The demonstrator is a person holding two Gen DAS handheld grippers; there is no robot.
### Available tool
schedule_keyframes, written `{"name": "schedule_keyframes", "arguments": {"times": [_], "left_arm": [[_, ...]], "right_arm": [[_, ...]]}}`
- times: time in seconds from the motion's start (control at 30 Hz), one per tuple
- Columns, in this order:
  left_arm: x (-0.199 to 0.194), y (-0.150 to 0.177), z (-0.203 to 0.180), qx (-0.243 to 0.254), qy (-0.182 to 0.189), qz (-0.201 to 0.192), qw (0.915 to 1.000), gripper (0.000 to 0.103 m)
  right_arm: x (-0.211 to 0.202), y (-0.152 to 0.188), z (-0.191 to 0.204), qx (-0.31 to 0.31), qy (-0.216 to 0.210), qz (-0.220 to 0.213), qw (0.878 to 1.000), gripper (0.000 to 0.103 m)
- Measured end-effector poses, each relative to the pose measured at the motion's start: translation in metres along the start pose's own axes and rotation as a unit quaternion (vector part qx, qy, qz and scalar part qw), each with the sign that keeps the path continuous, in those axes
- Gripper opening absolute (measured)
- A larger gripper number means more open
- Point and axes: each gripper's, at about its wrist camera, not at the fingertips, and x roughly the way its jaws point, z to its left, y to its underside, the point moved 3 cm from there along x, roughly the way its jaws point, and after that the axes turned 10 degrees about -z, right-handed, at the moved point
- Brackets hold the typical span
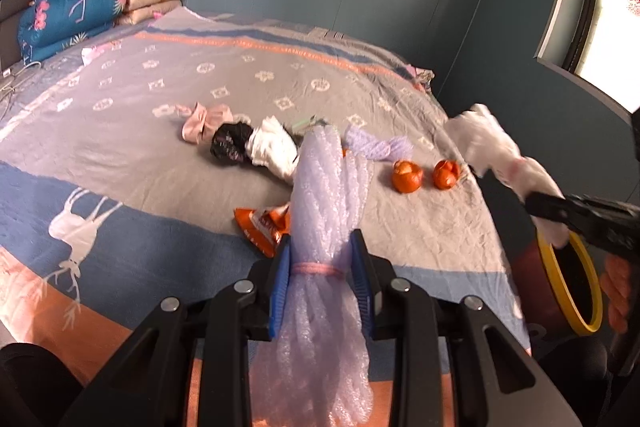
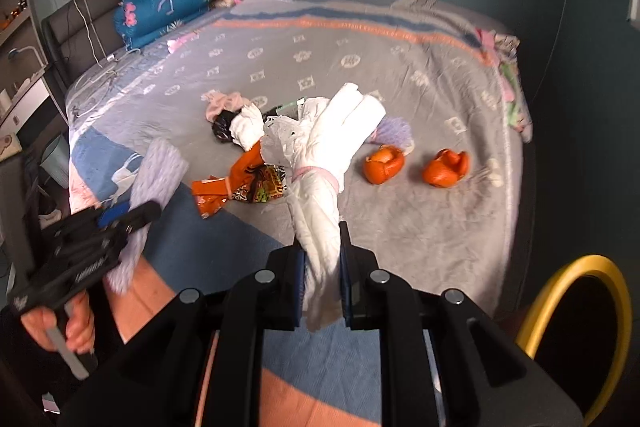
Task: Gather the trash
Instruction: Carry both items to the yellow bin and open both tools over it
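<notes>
Both hands already carry trash, so the step in hand is the carrying to the yellow-rimmed bin [image 2: 576, 331], which stands beside the bed [image 1: 132, 227] at its near corner. The left gripper [image 1: 322, 279] pinches a lilac foam-wrap bundle [image 1: 328, 195] tied with a pink band; its blue fingers [image 1: 279, 291] press on the bundle from both sides at about the height of the band. The right gripper [image 2: 322, 279] has its fingers [image 2: 298, 287] pressed tight on a twisted white paper bundle [image 2: 324, 163], which also carries a pink band. In the left wrist view this white bundle is above the rim of the bin or very near it, so I judge that it is nearest to being dropped. The next move needs the right hand to bring the bundle fully over the opening of the bin before the fingers spread; then the left hand must do the same with the foam wrap. More trash lies on the bed, further from the bin: two orange peels [image 2: 412, 163], an orange snack wrapper [image 2: 224, 187], a black crumpled bag [image 2: 222, 127] and white crumpled paper [image 2: 248, 127].
</notes>
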Motion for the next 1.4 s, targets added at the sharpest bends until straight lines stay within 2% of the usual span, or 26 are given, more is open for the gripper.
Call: {"name": "schedule_keyframes", "arguments": {"times": [0.3, 0.7, 1.4], "left_arm": [[-0.034, -0.036, -0.022, 0.018, -0.007, -0.038, 0.9991, 0.027], [-0.066, -0.061, -0.066, 0.038, 0.026, -0.058, 0.9972, 0.027], [-0.077, -0.079, -0.171, 0.098, 0.100, -0.078, 0.9871, 0.028]], "right_arm": [[-0.078, -0.001, -0.013, 0.003, 0.018, -0.050, 0.999, 0.014], [-0.150, -0.005, -0.047, 0.033, 0.042, -0.105, 0.993, 0.014], [-0.228, 0.007, -0.110, 0.092, 0.103, -0.165, 0.977, 0.014]]}}
